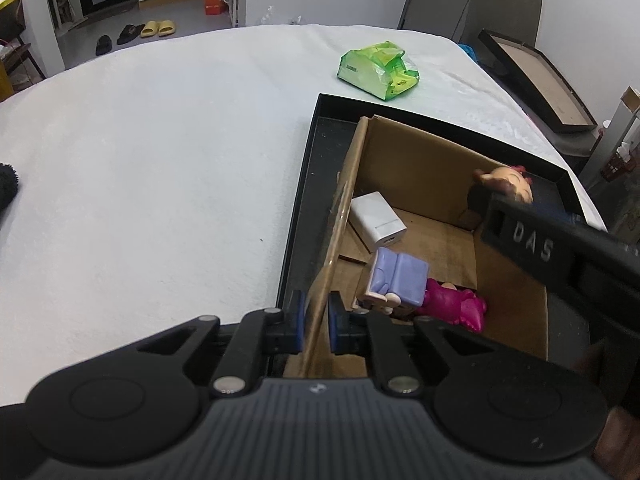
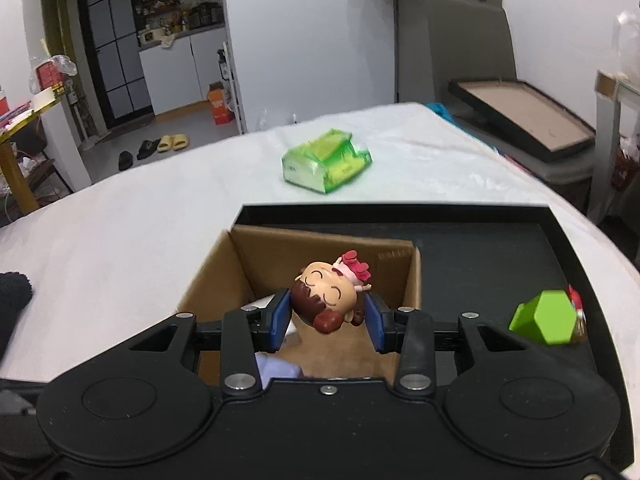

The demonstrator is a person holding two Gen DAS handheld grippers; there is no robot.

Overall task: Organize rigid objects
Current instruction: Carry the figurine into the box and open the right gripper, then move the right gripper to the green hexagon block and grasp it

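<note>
An open cardboard box (image 1: 404,168) (image 2: 264,256) stands in a black tray (image 1: 316,184) (image 2: 520,240) on the white table. My left gripper (image 1: 317,318) is shut on the box's left wall. Inside lie a white charger (image 1: 378,220), a lilac toy bed (image 1: 400,276) and a magenta figure (image 1: 456,306). My right gripper (image 2: 327,318) is shut on a cartoon girl figurine (image 2: 330,300) (image 1: 508,182), holding it above the box opening. A green hexagonal block (image 2: 544,318) lies in the tray to the right of the box.
A green tissue pack (image 1: 380,70) (image 2: 326,166) lies on the table (image 1: 160,160) beyond the tray. A dark fuzzy object (image 1: 6,186) (image 2: 12,296) sits at the left edge. A black framed board (image 2: 524,118) leans off the table's far right.
</note>
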